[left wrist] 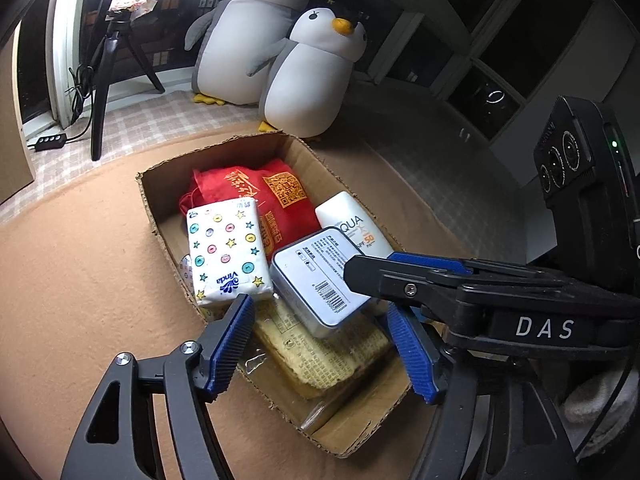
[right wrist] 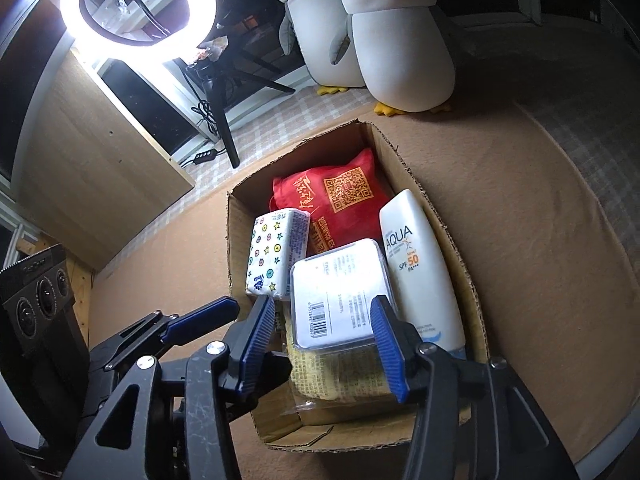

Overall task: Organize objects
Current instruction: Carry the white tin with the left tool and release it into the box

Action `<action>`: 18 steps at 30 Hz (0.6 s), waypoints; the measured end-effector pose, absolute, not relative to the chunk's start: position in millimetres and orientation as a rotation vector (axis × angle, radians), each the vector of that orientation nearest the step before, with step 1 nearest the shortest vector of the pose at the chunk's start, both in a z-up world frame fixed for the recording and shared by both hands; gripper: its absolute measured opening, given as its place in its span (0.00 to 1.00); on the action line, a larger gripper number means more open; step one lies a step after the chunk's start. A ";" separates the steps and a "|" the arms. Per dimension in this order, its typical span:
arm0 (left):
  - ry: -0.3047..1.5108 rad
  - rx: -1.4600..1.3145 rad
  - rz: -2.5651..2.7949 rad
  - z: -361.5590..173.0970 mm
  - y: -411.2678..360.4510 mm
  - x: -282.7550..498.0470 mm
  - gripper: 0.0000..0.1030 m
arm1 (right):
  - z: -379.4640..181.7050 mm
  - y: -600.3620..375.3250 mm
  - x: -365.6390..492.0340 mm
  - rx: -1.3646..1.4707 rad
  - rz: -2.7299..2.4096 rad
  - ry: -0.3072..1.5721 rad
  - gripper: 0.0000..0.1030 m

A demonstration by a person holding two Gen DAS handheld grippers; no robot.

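Note:
An open cardboard box (left wrist: 160,220) (right wrist: 460,248) sits on a tan cloth. In it lie a red drawstring bag (left wrist: 276,192) (right wrist: 340,200), a Vinda tissue pack (left wrist: 226,248) (right wrist: 276,252), a white tin (left wrist: 316,276) (right wrist: 340,292), an AQUA sunscreen tube (left wrist: 352,220) (right wrist: 416,264) and a yellow printed packet (left wrist: 328,352) (right wrist: 344,372) underneath. My left gripper (left wrist: 320,312) is open and empty over the box's near end. My right gripper (right wrist: 320,312) is open and empty, its fingers on either side of the tin; it also shows in the left wrist view (left wrist: 400,272).
Two plush penguins (left wrist: 280,52) (right wrist: 380,32) stand behind the box. A ring light on a tripod (right wrist: 140,8) (left wrist: 108,80) stands at the back left beside a wooden panel (right wrist: 100,160). Tan cloth (left wrist: 80,260) surrounds the box.

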State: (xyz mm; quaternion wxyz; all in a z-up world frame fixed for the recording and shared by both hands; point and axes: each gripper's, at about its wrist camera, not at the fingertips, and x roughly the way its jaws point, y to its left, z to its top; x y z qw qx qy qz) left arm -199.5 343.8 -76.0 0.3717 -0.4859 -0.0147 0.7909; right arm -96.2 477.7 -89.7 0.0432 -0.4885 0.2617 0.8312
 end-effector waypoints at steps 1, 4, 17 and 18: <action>-0.038 -1.248 2.030 -75.9 342.8 -199.4 0.73 | -89.6 477.8 -96.3 -1.494 2.543 0.801 0.48; -0.035 -1.247 2.040 -74.5 339.3 -197.9 0.76 | -89.3 477.4 -95.6 -1.491 2.546 0.790 0.50; -0.049 -1.246 2.136 -63.0 288.2 -184.1 0.88 | -79.5 450.2 -90.4 -1.461 2.583 0.697 0.55; -0.050 -1.248 2.148 -62.4 281.3 -182.6 0.88 | -79.0 445.2 -90.5 -1.462 2.590 0.686 0.56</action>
